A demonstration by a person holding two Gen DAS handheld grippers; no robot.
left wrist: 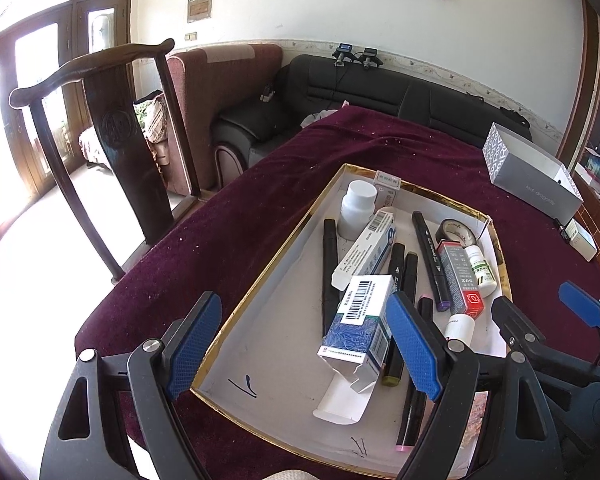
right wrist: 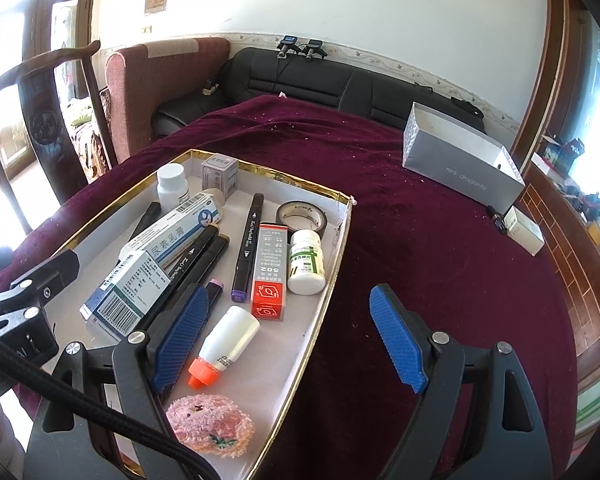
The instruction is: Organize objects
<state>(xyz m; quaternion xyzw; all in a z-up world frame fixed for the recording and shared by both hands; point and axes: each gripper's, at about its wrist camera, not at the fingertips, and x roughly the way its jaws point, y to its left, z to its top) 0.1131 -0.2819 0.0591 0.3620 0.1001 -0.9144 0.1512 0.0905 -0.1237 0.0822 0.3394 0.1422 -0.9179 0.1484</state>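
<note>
- On the maroon tablecloth (right wrist: pixel 440 240) I've got one shallow gold-rimmed tray (right wrist: pixel 324 280), everything to sort is inside it.
- Left gripper (left wrist: pixel 304 340): jaws wide apart, nothing between the pads, hanging over the tray's near half above the blue-and-white carton (left wrist: pixel 360 324).
- Right gripper (right wrist: pixel 292 336): jaws wide apart, gripping nothing. Its left finger (right wrist: pixel 180 332) sits over the tray, the right one over bare cloth, so it straddles the tray's right wall.
- Count, markers: I make five black ones. One lone at left (left wrist: pixel 329 264), a touching pair (right wrist: pixel 204 256), one with a purple end (right wrist: pixel 247 248), one with a pink end (left wrist: pixel 410 420).
- Cartons: four. Long white-blue tube box (right wrist: pixel 176 232), the blue-and-white carton with its flap torn open, red-grey "502" box (right wrist: pixel 270 272), small grey box (right wrist: pixel 220 174) in the far corner.
- Bottles: three. Plain white bottle (right wrist: pixel 173 186), green-label bottle (right wrist: pixel 306 262), white squeeze bottle with orange cap (right wrist: pixel 224 344).
- One roll of black tape (right wrist: pixel 302 216), lying flat near the far right corner.
- One pink fuzzy item (right wrist: pixel 212 426) at the tray's near edge, can't tell what it is.
- Outside the tray: one open grey box (right wrist: pixel 460 160) far right on the cloth, one small white box (right wrist: pixel 524 230) well beyond it.
</note>
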